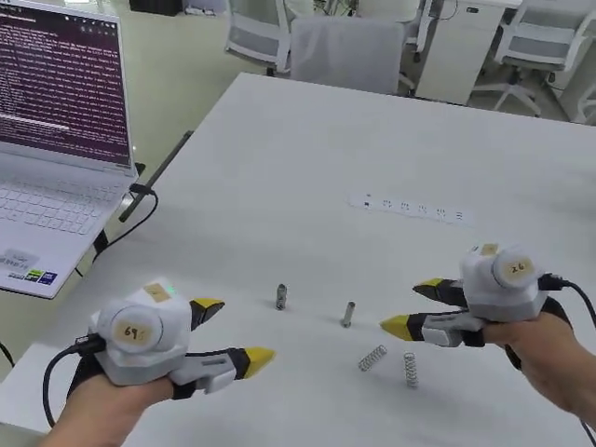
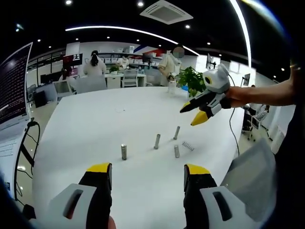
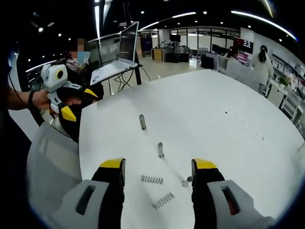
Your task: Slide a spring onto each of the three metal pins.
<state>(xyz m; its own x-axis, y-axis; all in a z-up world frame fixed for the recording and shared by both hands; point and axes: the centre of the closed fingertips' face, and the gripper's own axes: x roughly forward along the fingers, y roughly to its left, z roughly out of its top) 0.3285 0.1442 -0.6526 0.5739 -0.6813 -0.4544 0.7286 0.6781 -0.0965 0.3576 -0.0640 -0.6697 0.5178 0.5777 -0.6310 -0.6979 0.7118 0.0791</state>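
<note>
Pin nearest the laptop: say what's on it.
A spring is slid over the pin, its coils wrapping the shaft. The shaft beneath the coils is covered and cannot be seen.

**Fig. Clear paths and obstructions on the counter**

Bare counter [image 1: 307, 149] lies open between my left gripper [image 1: 240, 329] and right gripper [image 1: 403, 304]. Obstructions: left pin [image 1: 280, 297] and middle pin [image 1: 347, 314] stand mid-gap; spring [image 1: 372, 358] and second spring [image 1: 411, 369] sit beside my right fingers [image 1: 396, 327]. Power strip [image 1: 410, 209] far side; laptop [image 1: 56, 140] left edge.
</note>
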